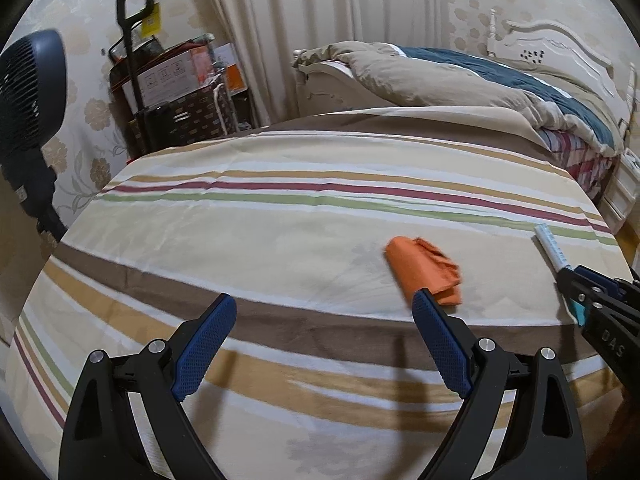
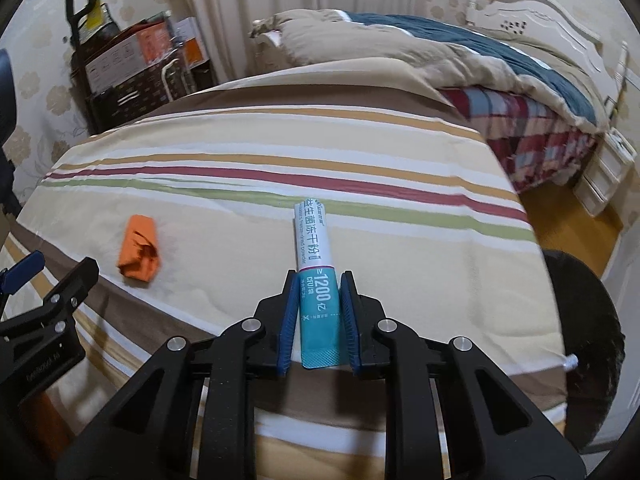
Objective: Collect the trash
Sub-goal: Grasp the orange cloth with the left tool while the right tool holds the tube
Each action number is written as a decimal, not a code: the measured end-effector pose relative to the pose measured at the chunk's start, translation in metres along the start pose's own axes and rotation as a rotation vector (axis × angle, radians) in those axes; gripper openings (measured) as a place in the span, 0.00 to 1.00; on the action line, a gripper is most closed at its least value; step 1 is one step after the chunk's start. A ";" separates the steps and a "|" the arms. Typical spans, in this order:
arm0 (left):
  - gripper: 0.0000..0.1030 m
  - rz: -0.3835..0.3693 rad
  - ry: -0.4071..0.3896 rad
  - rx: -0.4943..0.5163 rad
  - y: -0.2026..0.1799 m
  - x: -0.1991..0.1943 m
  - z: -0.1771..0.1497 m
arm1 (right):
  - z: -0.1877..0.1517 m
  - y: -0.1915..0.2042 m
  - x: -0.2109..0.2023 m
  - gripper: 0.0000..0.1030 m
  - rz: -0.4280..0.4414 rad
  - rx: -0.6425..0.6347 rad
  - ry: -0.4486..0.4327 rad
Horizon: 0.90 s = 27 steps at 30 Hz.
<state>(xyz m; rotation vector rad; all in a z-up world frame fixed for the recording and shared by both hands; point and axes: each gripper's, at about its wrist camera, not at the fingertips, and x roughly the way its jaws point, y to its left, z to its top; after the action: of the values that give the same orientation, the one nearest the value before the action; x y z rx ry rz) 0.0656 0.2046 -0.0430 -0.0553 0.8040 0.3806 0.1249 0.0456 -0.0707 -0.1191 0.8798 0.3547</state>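
Sachet gripped in my right tongs, orange wrapper next for my left.

My right gripper (image 2: 319,312) is clamped on the powder sachet (image 2: 314,248), whose long axis runs away along my fingers. My left gripper (image 1: 324,340) gapes empty; the orange wrapper (image 1: 424,270) lies just beyond its right finger, near the striped table's (image 1: 240,240) front edge. Only the right view shows the sachet's print.

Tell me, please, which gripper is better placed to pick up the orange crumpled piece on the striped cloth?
Left. The left gripper is open and empty, with the orange crumpled piece just beyond its right finger. The right gripper is shut on the white-and-teal sachet.
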 end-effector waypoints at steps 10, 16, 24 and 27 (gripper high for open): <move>0.86 -0.031 0.018 0.043 -0.030 0.010 0.011 | -0.009 -0.035 -0.009 0.20 -0.052 0.037 -0.001; 0.86 -0.059 0.060 0.027 -0.029 0.020 0.014 | -0.011 -0.040 -0.010 0.20 -0.045 0.044 -0.002; 0.48 -0.134 0.092 0.018 -0.027 0.025 0.010 | -0.011 -0.040 -0.011 0.20 -0.043 0.045 -0.002; 0.37 -0.151 0.084 0.039 -0.031 0.022 0.008 | -0.011 -0.040 -0.011 0.20 -0.043 0.045 -0.002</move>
<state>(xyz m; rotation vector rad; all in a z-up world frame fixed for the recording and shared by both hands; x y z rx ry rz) 0.0959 0.1836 -0.0559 -0.0956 0.8845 0.2214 0.1247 0.0023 -0.0713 -0.0958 0.8811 0.2949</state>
